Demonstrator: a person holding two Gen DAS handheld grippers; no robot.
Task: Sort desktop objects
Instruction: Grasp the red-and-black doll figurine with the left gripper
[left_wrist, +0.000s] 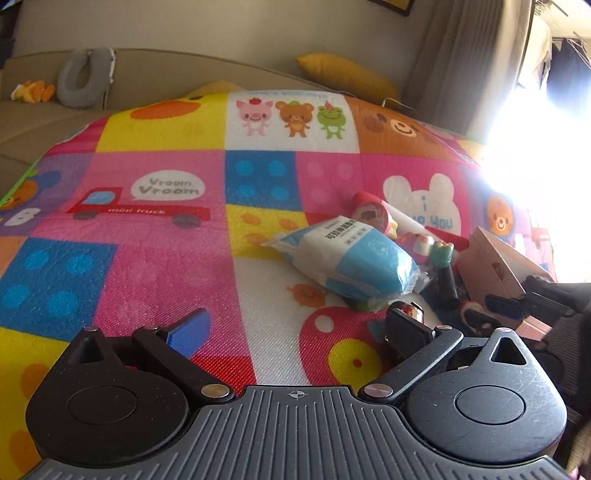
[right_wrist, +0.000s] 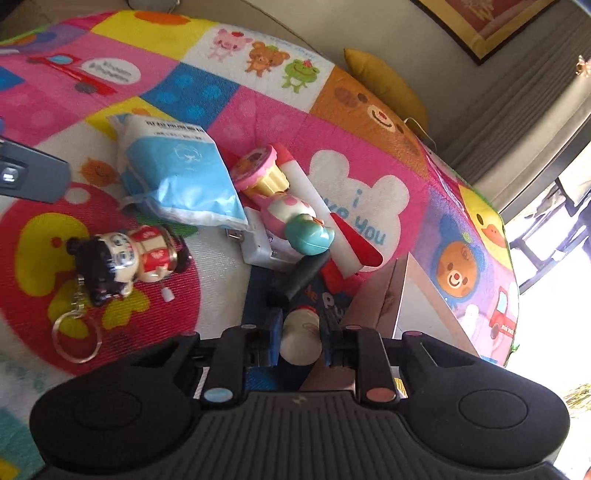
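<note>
Cream and red plastic sits between the right gripper's (right_wrist: 300, 345) blue pads: a small round-headed figurine (right_wrist: 300, 338) at the lower centre of the right wrist view, and the pads are closed in against its sides, so it reads as clamped. The hold looks narrow and the toy is smooth and rounded, so my advice is to lift it straight and slowly, keeping the squeeze even, before carrying it anywhere. The cardboard box (right_wrist: 413, 295), open at the right of centre just beside the gripper, is the likely place for it, though that is a guess from the task.

Watch the neighbours on the lift: a black cylinder (right_wrist: 306, 273) lies just above the figurine in the frame, touching or nearly touching the pink and teal toy (right_wrist: 295, 218), and a tug could drag them along. The doll keychain (right_wrist: 125, 258) at left centre and the blue and white packet (right_wrist: 177, 173) in the upper left are well clear.

The left gripper (left_wrist: 295, 328) has its fingers wide apart with nothing between them, above the colourful play mat (left_wrist: 155, 240) at the bottom of its own view; it is best kept back from the pile for now.
</note>
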